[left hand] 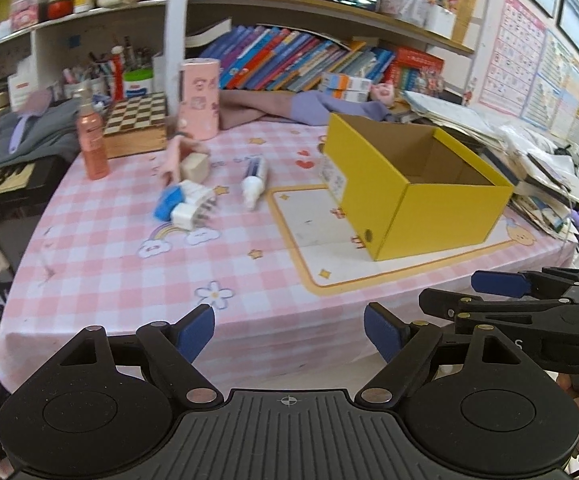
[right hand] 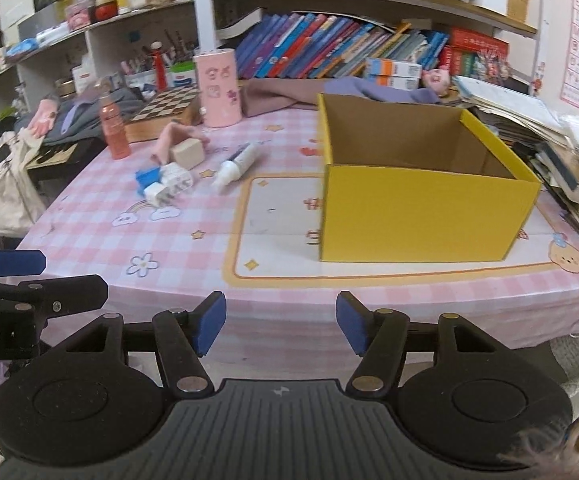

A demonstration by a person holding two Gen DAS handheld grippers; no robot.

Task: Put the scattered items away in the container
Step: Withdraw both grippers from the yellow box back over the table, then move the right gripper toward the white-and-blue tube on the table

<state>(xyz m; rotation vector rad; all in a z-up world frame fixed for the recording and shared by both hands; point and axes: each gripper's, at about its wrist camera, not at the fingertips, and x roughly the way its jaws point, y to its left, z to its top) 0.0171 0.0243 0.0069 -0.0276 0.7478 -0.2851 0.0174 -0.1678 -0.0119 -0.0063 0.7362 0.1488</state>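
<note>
Left wrist view. The left gripper (left hand: 289, 330) is held at the near edge of the table, jaws wide apart, nothing between the blue pads; it is pitched down toward the pink checked tablecloth (left hand: 129, 240). The scattered items are grouped well ahead and to the left: a blue-and-white brush (left hand: 185, 204), a white tube (left hand: 253, 182), a wooden block (left hand: 195, 168) resting against a pink glove (left hand: 173, 154), and an orange bottle (left hand: 91, 136) standing upright behind them. The yellow box (left hand: 421, 200) is seen open-topped to the right, with no items visible in the part of its interior shown. The right gripper (left hand: 497, 284) is visible at the right edge, alongside.

Right wrist view. The right gripper (right hand: 281, 328) is likewise low at the table edge and pitched down, jaws moderately apart and empty. The yellow box (right hand: 421, 216) lies straight ahead, the tube (right hand: 237, 164) and brush (right hand: 165, 188) ahead-left. The left gripper (right hand: 11, 262) shows at the left margin.

Step judged: approach, no item yet taken. For a clean pick, the tube is best straddled across its narrow body, jaws squared to its long axis; the brush is best gripped by its white body, not the bristles. The nearer left gripper seems suited to the cluster.
</note>
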